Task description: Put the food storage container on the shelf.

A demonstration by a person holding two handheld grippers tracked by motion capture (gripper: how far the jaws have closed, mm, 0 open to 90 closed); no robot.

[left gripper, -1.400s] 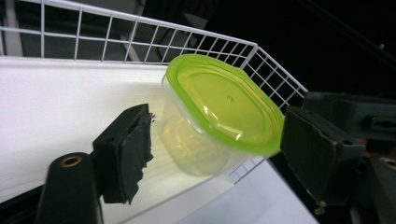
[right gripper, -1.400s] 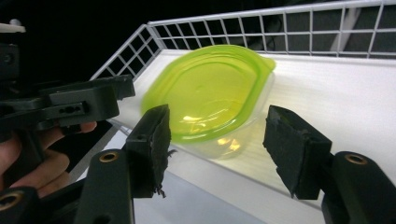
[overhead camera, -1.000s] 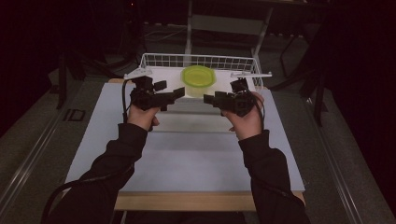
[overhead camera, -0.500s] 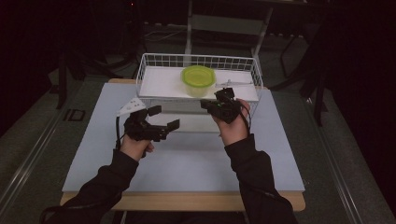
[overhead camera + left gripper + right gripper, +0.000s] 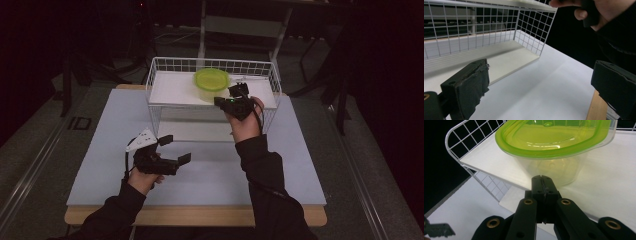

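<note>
Approach to the clear plastic tub with lime-green lid (image 5: 554,147).
My right gripper (image 5: 541,180), jaws together, sits just before it; must reopen to grasp. Left gripper (image 5: 172,150) gapes idle.

No readable text, label, brand, number or sign on anything in any view.
</note>
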